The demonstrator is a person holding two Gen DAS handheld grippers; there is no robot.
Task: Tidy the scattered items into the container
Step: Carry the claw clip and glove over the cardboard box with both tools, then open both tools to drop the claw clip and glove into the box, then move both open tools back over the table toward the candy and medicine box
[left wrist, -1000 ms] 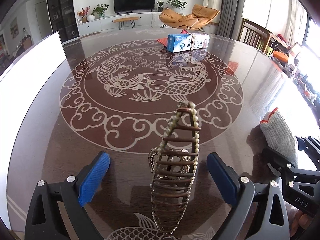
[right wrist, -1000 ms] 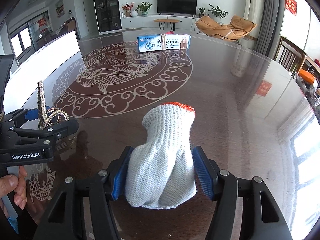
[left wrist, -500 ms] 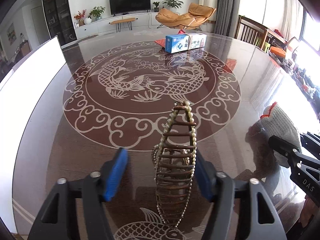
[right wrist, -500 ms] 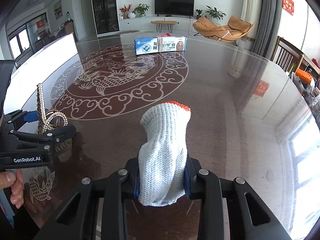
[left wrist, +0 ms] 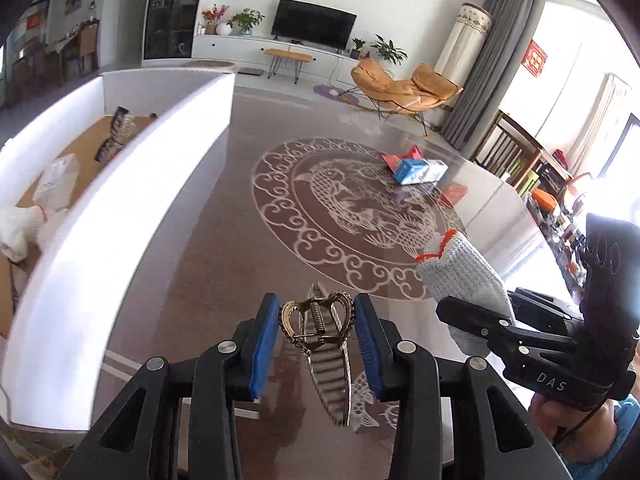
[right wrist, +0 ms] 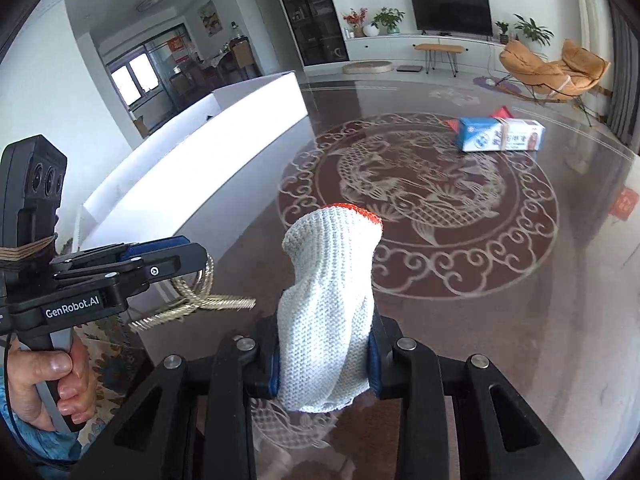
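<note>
Both grippers had just closed on their things and lifted them off the table [left wrist: 208, 240]. The left gripper [left wrist: 316, 344] pinched the hair clip [left wrist: 318, 322], which a second before stood on the table between spread jaws. The right gripper [right wrist: 324, 360] squeezed the glove [right wrist: 326, 300]. Both things hung above the table, near the white box [left wrist: 132, 200], so probably only the drop remained.

Bright daylight from right-side windows [left wrist: 580, 92], glare on glossy table [right wrist: 600, 240], fisheye-warped edges
</note>
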